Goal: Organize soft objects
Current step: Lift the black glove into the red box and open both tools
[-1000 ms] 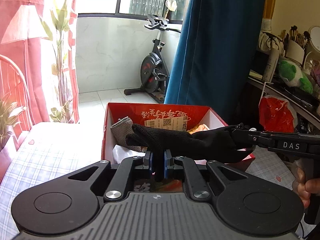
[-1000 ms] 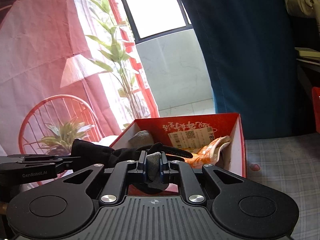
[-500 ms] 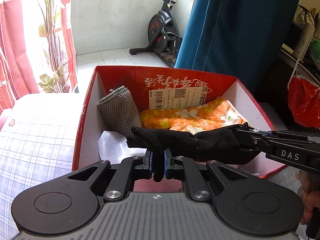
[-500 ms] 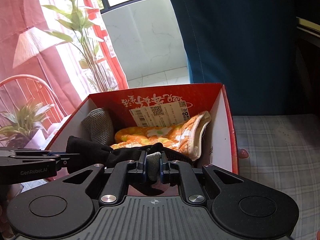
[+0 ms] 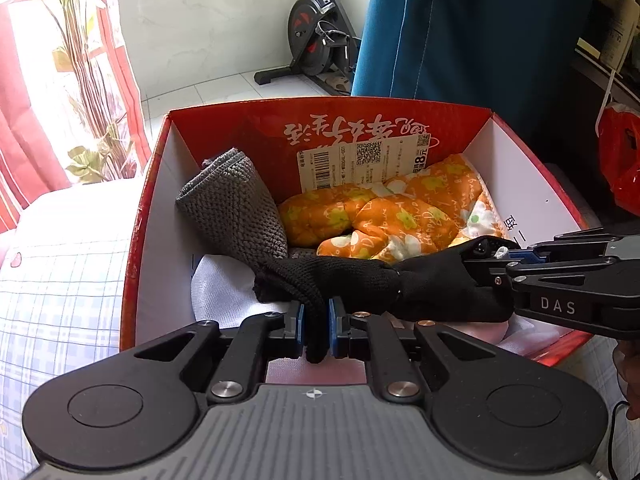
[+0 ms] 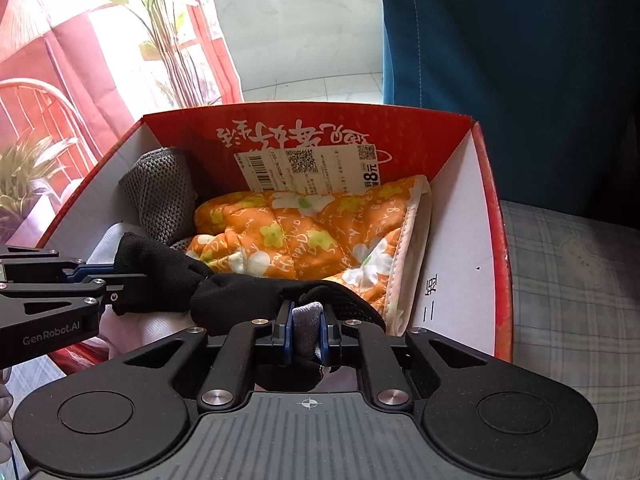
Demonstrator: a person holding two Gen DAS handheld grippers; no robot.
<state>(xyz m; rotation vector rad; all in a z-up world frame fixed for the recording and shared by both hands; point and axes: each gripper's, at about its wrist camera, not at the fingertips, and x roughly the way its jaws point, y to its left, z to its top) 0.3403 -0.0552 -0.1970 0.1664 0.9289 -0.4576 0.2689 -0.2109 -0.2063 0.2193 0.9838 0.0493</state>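
Black knit fabric, a glove, was stretched between the two claws just above the near end of the red cardboard box. The left claw was clamped narrowly on the glove's finger end, and the right claw was pinched shut on its grey-lined cuff end. In the left wrist view the right claw was seen entering from the right edge, with part of a hand behind it cut off by the frame.

Inside the box, a grey knitted cloth was leaned against the left wall, an orange flowered quilted piece was bunched along the back and right, and a white cloth was laid at the bottom, largely covered by the glove and the claws. A white barcode label was stuck on the inner back wall, its lower edge hidden behind the orange piece. The box's near wall was hidden by the claw bodies.

The box was set on a checked bedspread. Beyond it, an exercise bike, a blue curtain, a red curtain and a leafy plant were seen. A red plastic bag was cut off at the right edge.
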